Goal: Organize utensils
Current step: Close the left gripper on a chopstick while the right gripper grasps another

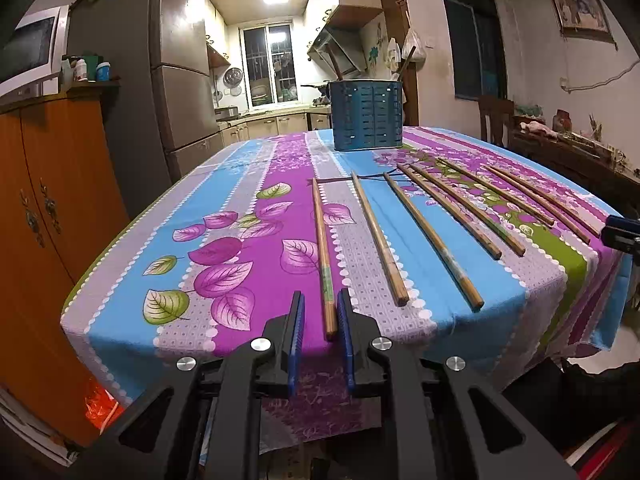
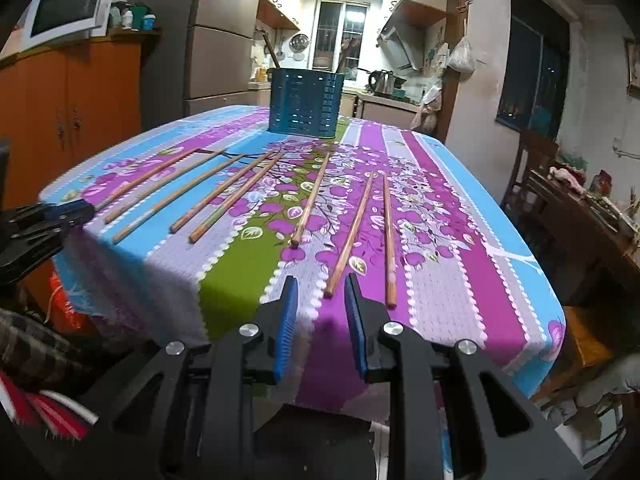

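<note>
Several wooden chopsticks lie in a row on the floral tablecloth (image 1: 260, 264), pointing toward a blue slotted utensil holder (image 1: 366, 116) at the far end, which also shows in the right wrist view (image 2: 306, 104). My left gripper (image 1: 321, 300) is open, its blue pads either side of the near end of the leftmost chopstick (image 1: 322, 248), not closed on it. My right gripper (image 2: 320, 284) is open and empty at the table's near edge, just left of the near end of a chopstick (image 2: 352, 236). The left gripper also shows at the left edge of the right wrist view (image 2: 72, 210).
An orange cabinet (image 1: 52, 216) with a microwave (image 1: 28, 52) on top stands left of the table. A fridge (image 1: 184, 72) is behind it. A wooden chair (image 2: 532, 168) and a cluttered side table (image 2: 592, 208) stand to the right. The kitchen lies beyond.
</note>
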Demonstrator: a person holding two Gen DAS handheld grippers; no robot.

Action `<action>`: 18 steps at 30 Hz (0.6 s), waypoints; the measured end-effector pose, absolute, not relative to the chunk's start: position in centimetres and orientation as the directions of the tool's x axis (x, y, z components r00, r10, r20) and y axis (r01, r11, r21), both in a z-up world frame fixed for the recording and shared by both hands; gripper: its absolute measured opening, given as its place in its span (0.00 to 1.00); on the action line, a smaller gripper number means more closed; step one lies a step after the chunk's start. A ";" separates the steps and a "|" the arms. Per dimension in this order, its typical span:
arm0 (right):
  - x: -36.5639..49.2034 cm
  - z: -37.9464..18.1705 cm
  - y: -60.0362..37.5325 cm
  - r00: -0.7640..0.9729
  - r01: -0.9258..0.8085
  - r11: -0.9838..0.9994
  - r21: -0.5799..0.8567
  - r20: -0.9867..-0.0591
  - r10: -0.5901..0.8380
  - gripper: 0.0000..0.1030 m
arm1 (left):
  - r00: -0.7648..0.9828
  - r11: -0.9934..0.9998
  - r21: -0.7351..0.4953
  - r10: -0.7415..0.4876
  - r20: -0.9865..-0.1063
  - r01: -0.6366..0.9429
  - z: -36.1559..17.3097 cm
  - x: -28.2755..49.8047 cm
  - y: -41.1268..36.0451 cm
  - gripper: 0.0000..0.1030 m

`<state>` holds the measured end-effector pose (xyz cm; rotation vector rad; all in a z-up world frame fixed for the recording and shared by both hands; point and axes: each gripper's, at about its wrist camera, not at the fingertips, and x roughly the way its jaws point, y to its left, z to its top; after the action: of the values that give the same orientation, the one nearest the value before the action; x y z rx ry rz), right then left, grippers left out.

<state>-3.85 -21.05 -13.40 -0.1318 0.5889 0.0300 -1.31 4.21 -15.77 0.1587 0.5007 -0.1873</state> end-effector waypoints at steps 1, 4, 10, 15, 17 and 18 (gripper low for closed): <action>-3.4 -13.7 -21.0 0.827 -0.052 0.993 -0.110 -0.562 -0.019 0.22 | 0.861 0.971 0.102 -0.140 -0.489 0.216 -15.8 -1.3 4.2 0.18; -2.4 -14.2 -21.3 0.818 -0.004 0.995 -0.103 -0.573 -0.056 0.15 | 0.863 0.970 0.104 -0.141 -0.485 0.218 -15.7 -1.3 4.2 0.18; -1.9 -14.7 -21.3 0.816 0.041 0.993 -0.107 -0.570 -0.095 0.13 | 0.868 0.971 0.103 -0.141 -0.477 0.214 -15.7 -1.3 4.1 0.18; -1.8 -14.7 -21.3 0.819 0.050 0.993 -0.105 -0.565 -0.101 0.13 | 0.869 0.973 0.087 -0.147 -0.472 0.212 -15.8 -1.3 4.4 0.18; -1.8 -14.8 -21.3 0.822 0.051 0.994 -0.093 -0.562 -0.095 0.11 | 0.870 0.974 0.084 -0.147 -0.471 0.211 -15.9 -1.3 4.4 0.18; -1.9 -14.9 -21.3 0.823 0.044 0.995 -0.091 -0.562 -0.088 0.09 | 0.870 0.974 0.082 -0.149 -0.470 0.211 -15.9 -1.3 4.4 0.18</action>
<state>-1.86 -21.25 -14.91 -0.0750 0.6005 -0.0702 -1.33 4.43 -15.88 0.1328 0.4802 -0.1885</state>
